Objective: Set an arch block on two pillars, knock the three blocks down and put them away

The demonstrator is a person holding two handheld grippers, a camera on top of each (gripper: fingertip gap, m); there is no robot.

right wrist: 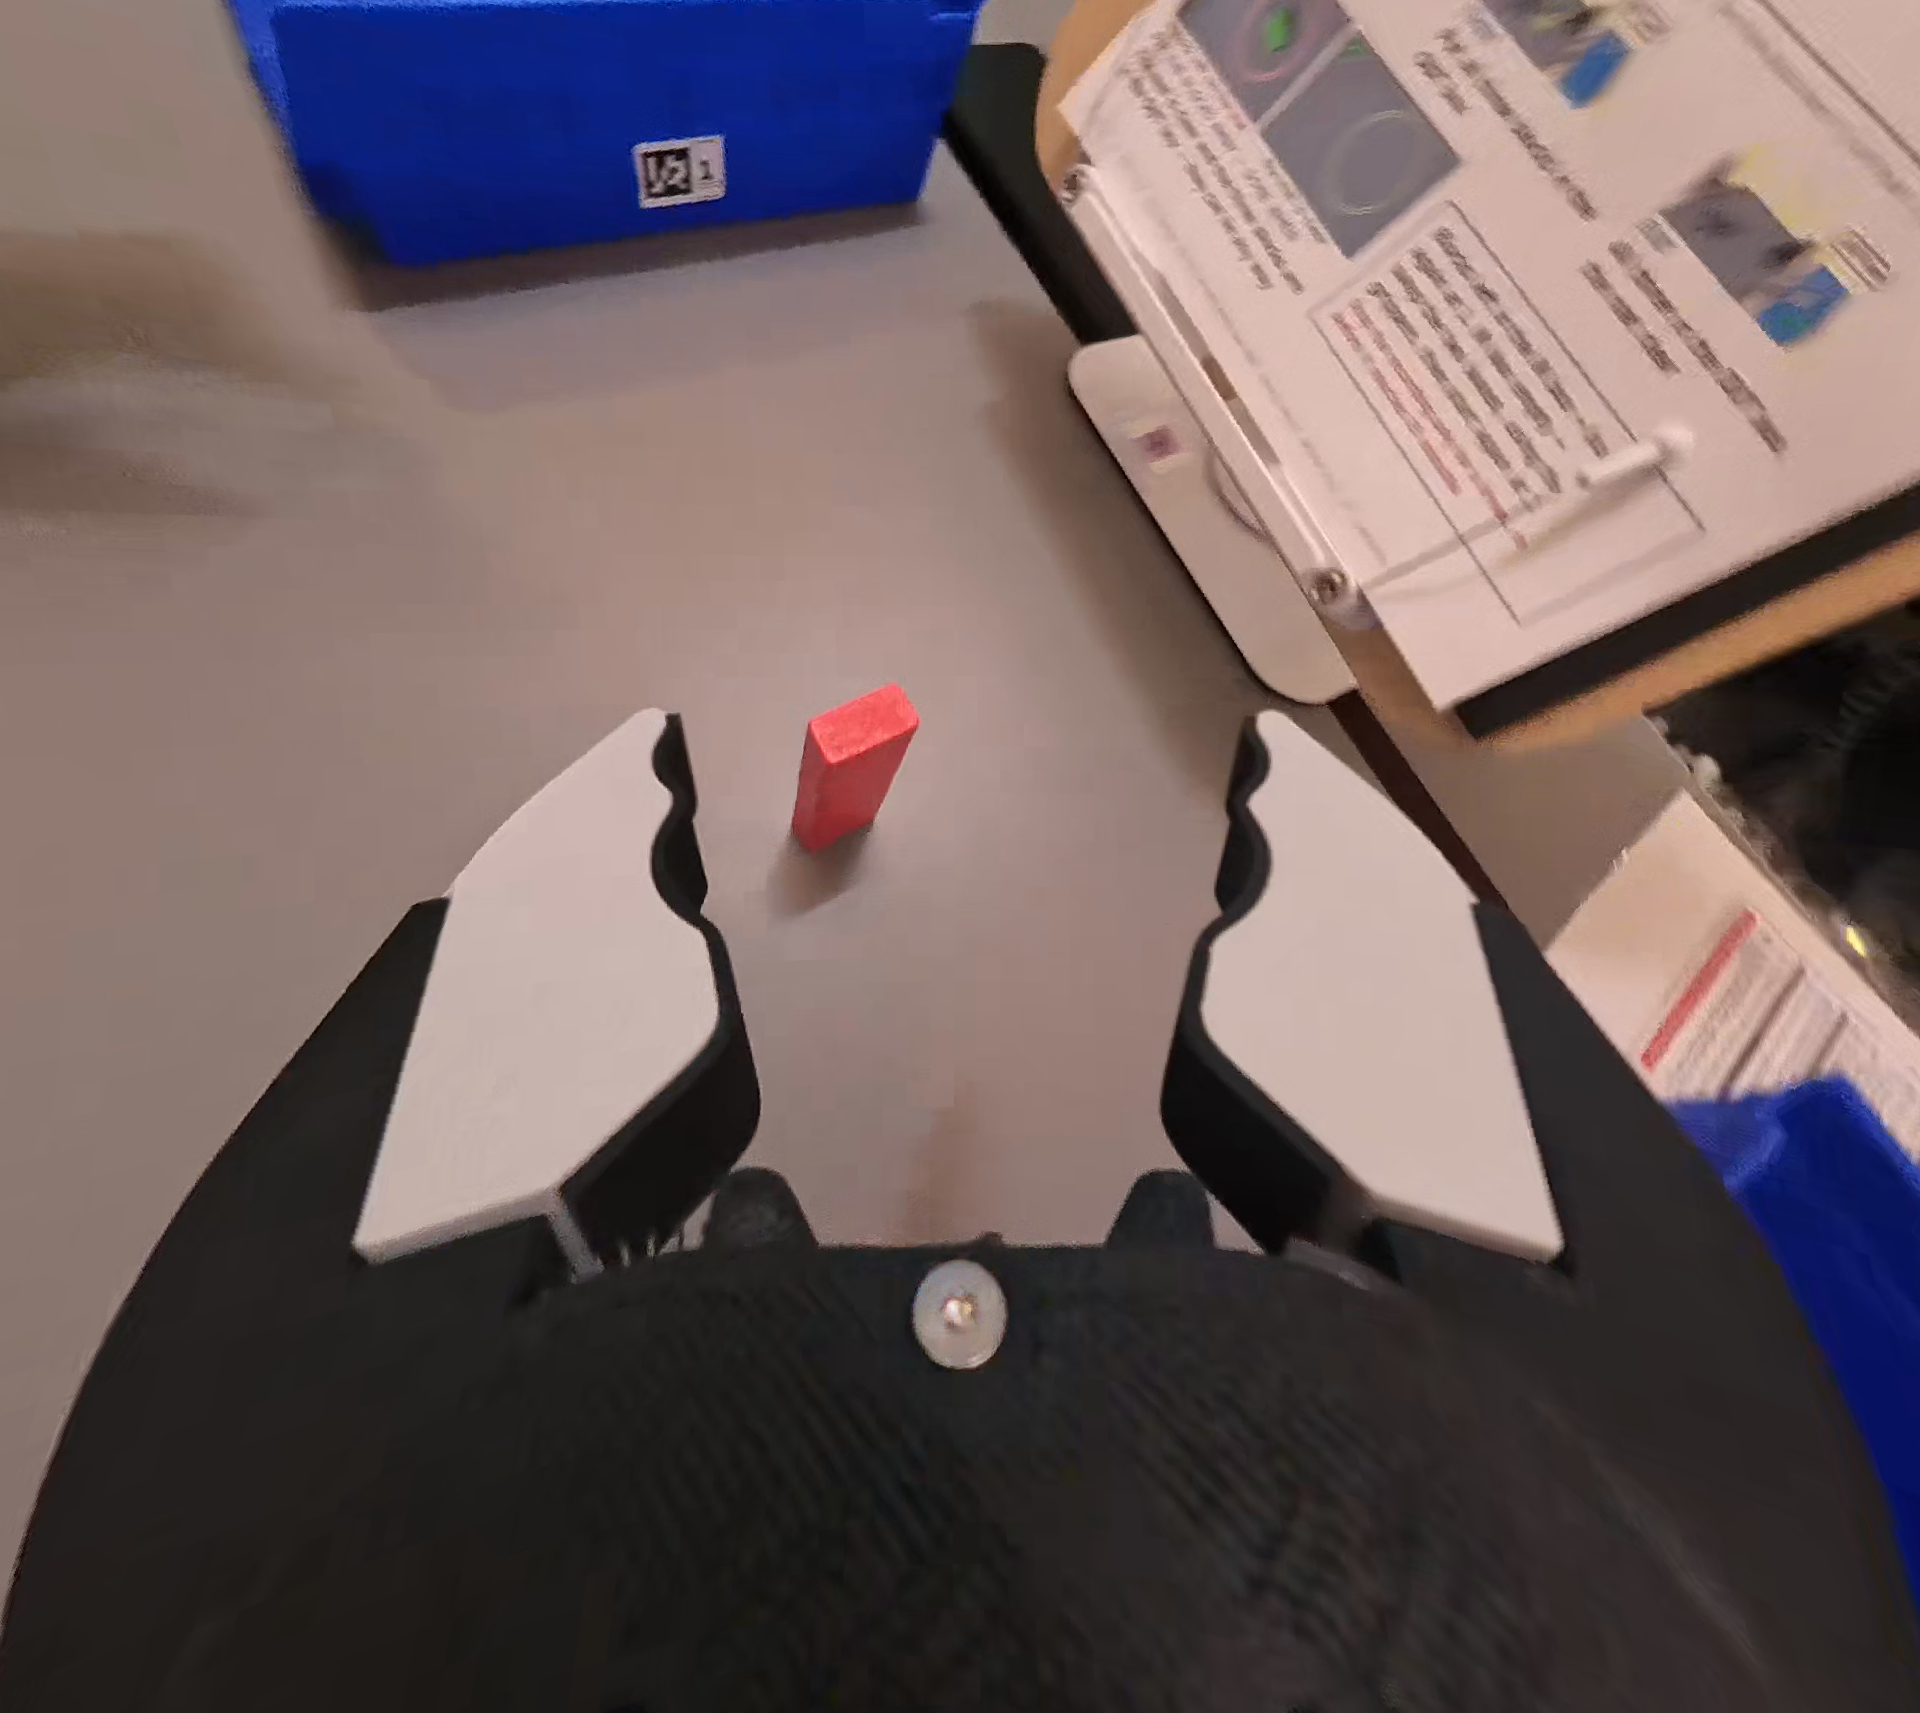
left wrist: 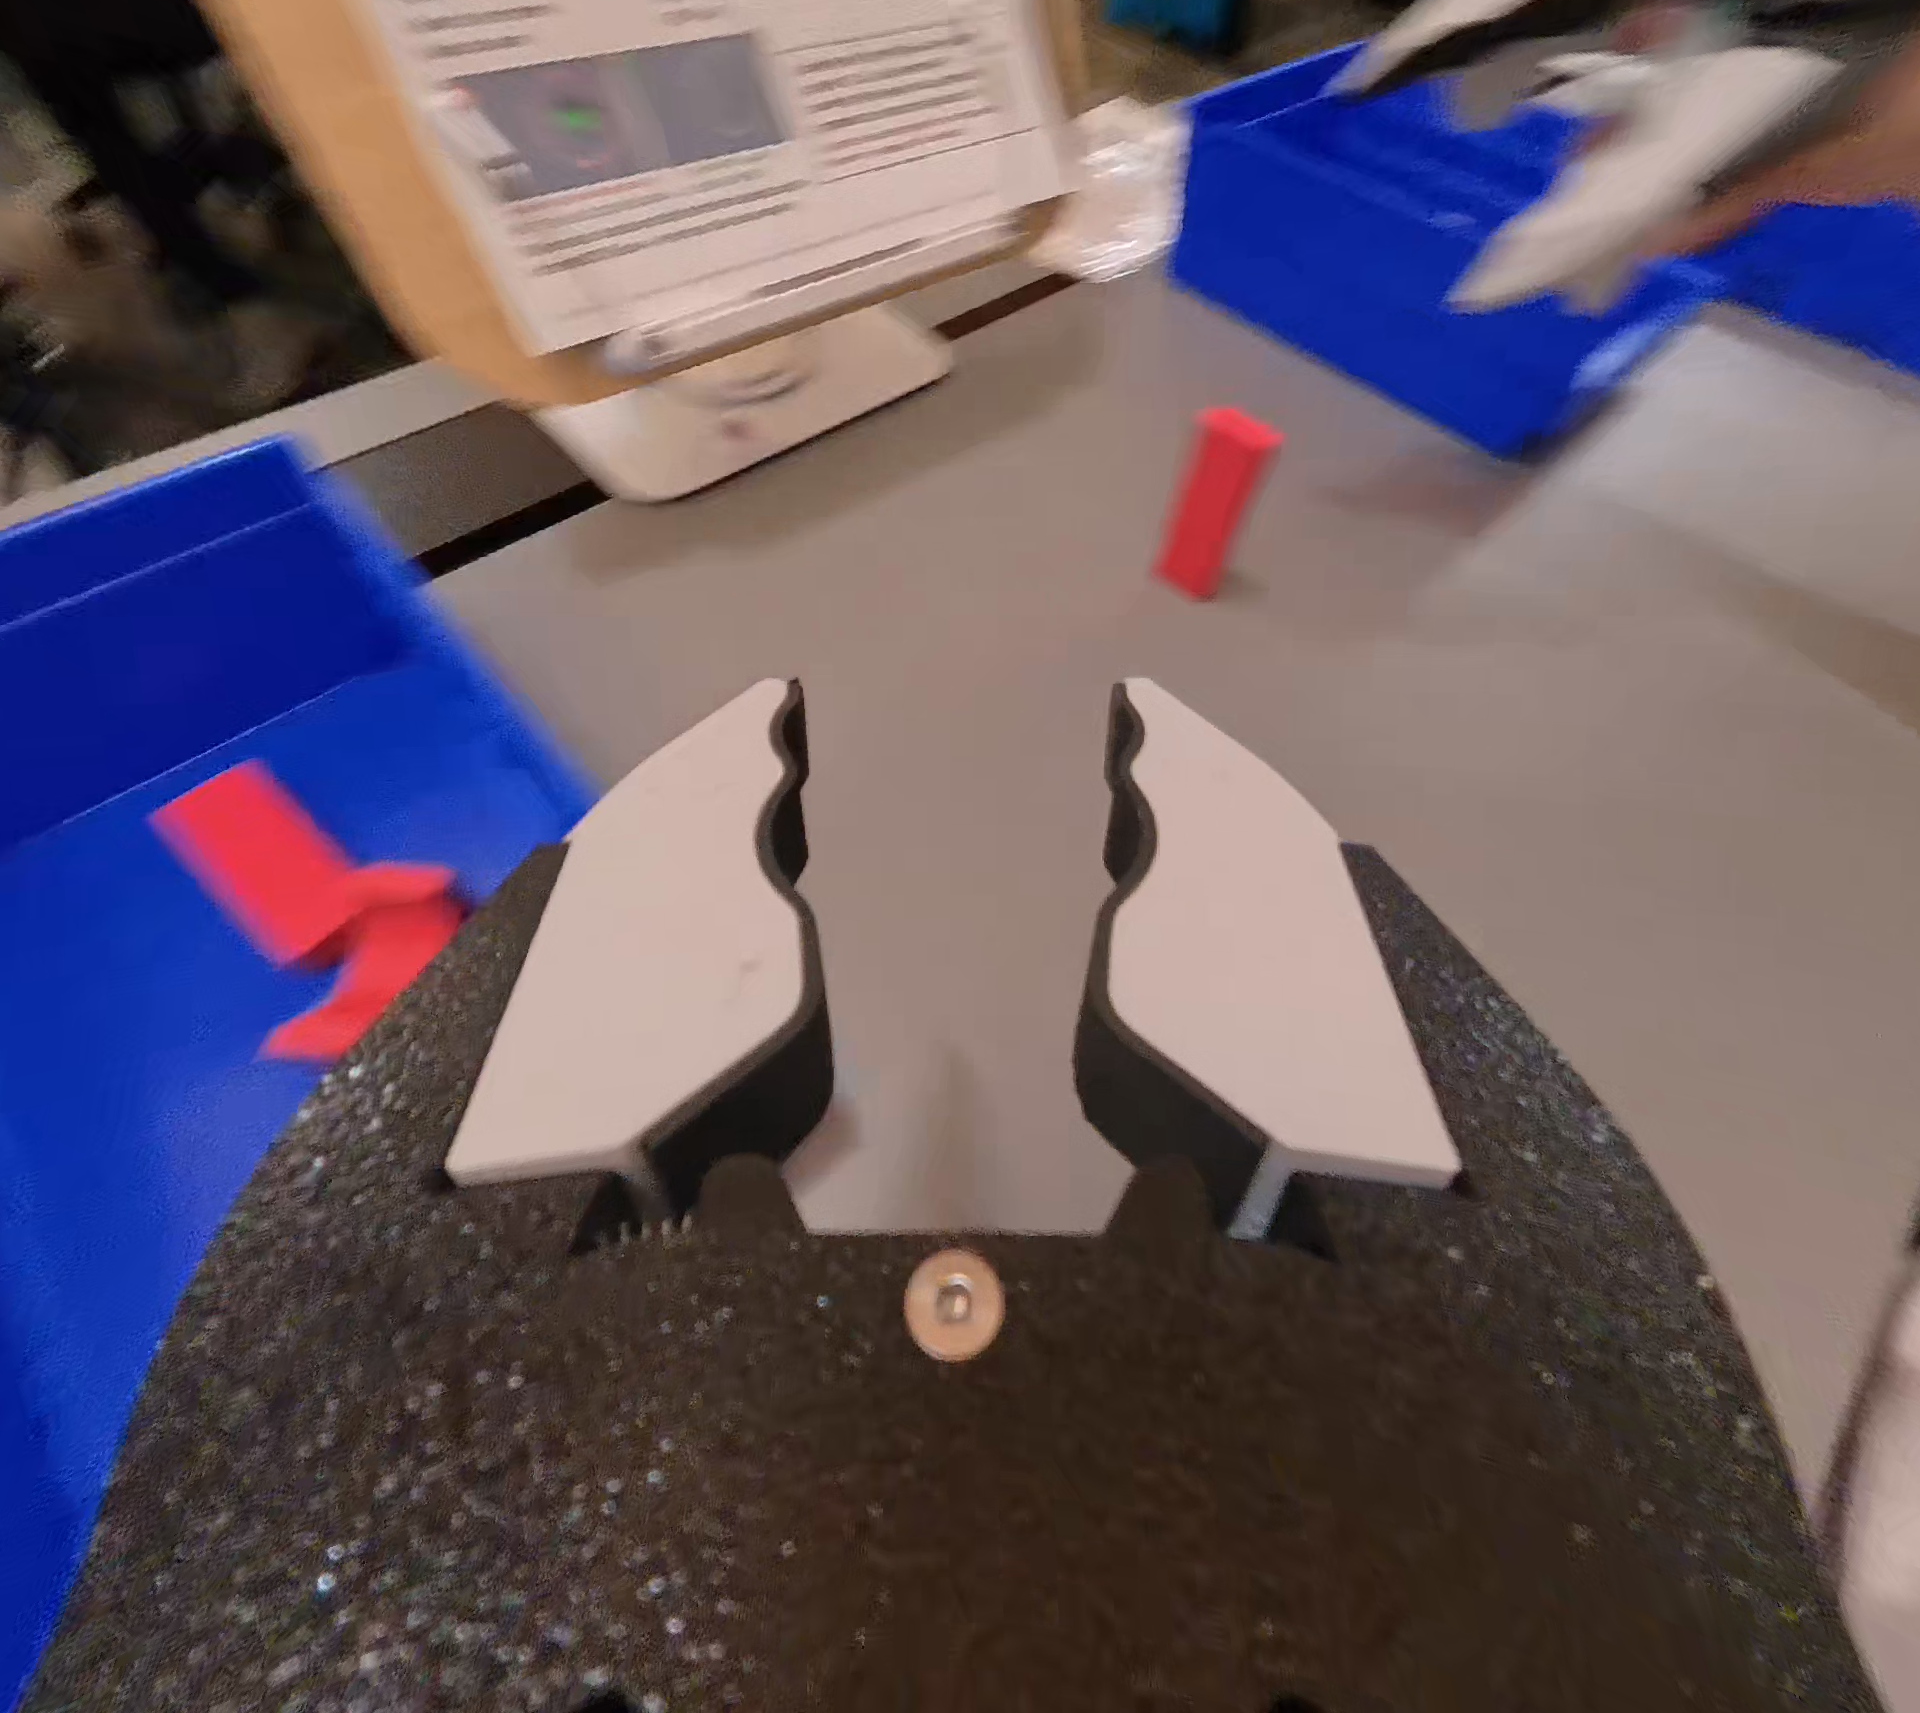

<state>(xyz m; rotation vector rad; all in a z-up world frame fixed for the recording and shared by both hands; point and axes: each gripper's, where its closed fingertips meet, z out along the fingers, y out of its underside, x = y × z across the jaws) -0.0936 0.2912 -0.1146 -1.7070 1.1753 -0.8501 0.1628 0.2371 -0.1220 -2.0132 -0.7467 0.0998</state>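
Standing upright on the grey counter (right wrist: 623, 520), the small red wooden block (right wrist: 854, 765) sits just ahead of your wide-open, empty right gripper (right wrist: 961, 764); your left gripper (left wrist: 958, 733), also parted and empty, is farther off.

A small white sticker (right wrist: 678, 171) with black marks sits on the near wall of the blue bin (right wrist: 582, 94), ahead and left of the right hand-held gripper (right wrist: 961, 764). A printed sheet (right wrist: 1538, 209) with pictures and lines of text is fixed to a tan board (right wrist: 1117, 1) ahead and right of it; the print is too blurred to read. Another printed paper (right wrist: 1725, 1019) with a red stripe lies at the right.
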